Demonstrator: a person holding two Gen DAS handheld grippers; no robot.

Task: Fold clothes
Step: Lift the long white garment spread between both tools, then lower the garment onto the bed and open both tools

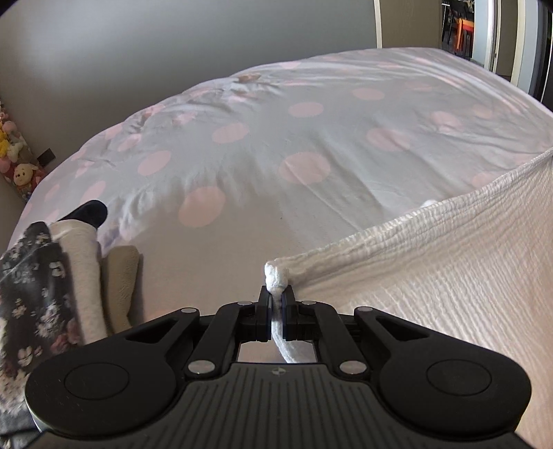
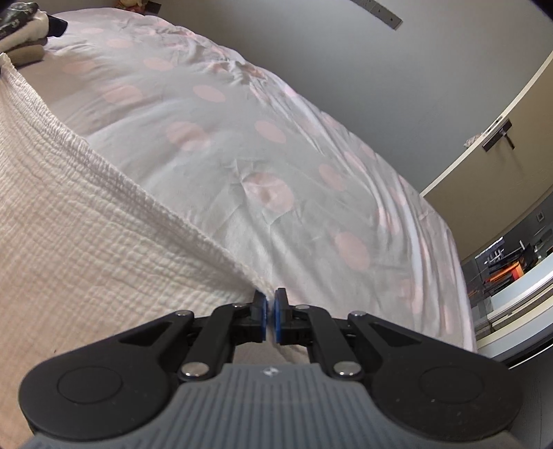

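A white crinkled garment (image 1: 432,276) hangs stretched above the bed, its top edge taut between my two grippers. My left gripper (image 1: 275,293) is shut on one bunched corner, which pokes out above the fingertips. In the right wrist view the same garment (image 2: 69,224) fills the left side. Its edge runs down to my right gripper (image 2: 270,298), whose blue pads (image 2: 264,312) stand almost together with the cloth's end at the left finger. The garment's lower part is hidden below both views.
The bed wears a pale cover with pink dots (image 1: 276,138) (image 2: 259,155). A pile of folded clothes (image 1: 52,276) (image 2: 24,27), floral dark and cream, sits at its left edge. Plush toys (image 1: 13,155) line the left wall. A doorway (image 2: 501,262) opens on the right.
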